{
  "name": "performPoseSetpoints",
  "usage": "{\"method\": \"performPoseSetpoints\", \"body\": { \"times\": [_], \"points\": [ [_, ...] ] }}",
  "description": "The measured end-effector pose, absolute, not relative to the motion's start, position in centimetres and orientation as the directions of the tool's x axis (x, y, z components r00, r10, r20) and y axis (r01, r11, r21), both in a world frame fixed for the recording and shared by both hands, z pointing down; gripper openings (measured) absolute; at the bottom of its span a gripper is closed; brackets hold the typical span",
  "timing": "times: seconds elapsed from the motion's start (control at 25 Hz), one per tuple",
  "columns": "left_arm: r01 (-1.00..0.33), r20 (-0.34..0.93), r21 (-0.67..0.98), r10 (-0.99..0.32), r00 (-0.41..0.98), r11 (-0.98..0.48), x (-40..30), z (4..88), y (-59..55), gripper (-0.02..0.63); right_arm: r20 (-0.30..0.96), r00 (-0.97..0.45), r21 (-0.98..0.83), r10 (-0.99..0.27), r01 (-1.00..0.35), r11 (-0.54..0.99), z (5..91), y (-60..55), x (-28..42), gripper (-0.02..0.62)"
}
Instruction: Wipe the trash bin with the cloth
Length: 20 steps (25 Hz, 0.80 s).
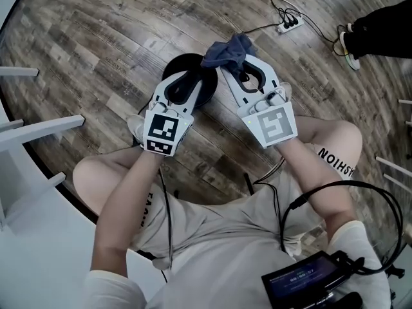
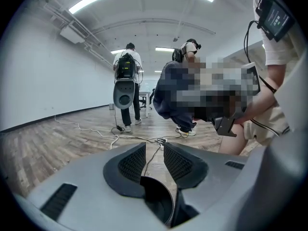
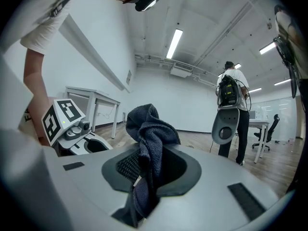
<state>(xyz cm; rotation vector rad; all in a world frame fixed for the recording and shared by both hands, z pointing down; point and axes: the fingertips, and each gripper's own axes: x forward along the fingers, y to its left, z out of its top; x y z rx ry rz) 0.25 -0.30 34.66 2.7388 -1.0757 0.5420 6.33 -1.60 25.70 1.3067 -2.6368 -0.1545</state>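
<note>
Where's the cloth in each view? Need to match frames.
Head view: cloth top centre, pinched by the right gripper, over the bin.
Left gripper view: can't confirm; a dark blue shape right of centre sits mostly behind a blur patch.
Right gripper view: cloth dead centre, clamped and bunched above the jaws.
Shared landmark: left gripper, left of the cloth in head view and right gripper view, foreground in its own.

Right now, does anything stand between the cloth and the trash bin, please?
Nothing visible does: the cloth, clamped in the right claw, is right by the trash bin's rim, beside the left claw.
</note>
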Motion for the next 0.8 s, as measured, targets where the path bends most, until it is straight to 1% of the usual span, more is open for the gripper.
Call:
{"method": "performPoseSetpoints", "body": {
  "times": [0.2,0.36,0.56,0.8],
  "points": [
    [-0.677,0.384,0.005,-0.624,0.681,-0.736,0.7,34.6,-0.6,0.129,0.084,-0.604,0.184,-0.793,-0.773,0.608,25.0,-1.8,6.0,0.078],
    [-0.672,0.388,0.012,-0.616,0.685,-0.740,1.0,34.9,-0.5,0.129,0.087,-0.606,0.186,-0.791,-0.770,0.610,25.0,-1.7,6.1,0.078],
    [-0.669,0.389,-0.001,-0.617,0.684,-0.743,0.9,34.8,-0.7,0.129,0.056,-0.604,0.153,-0.795,-0.781,0.605,24.4,-1.9,5.7,0.078],
    [-0.664,0.392,0.014,-0.607,0.692,-0.748,1.6,35.0,-0.1,0.129,0.084,-0.601,0.152,-0.795,-0.781,0.606,24.8,-1.4,6.2,0.078]
  ]
}}
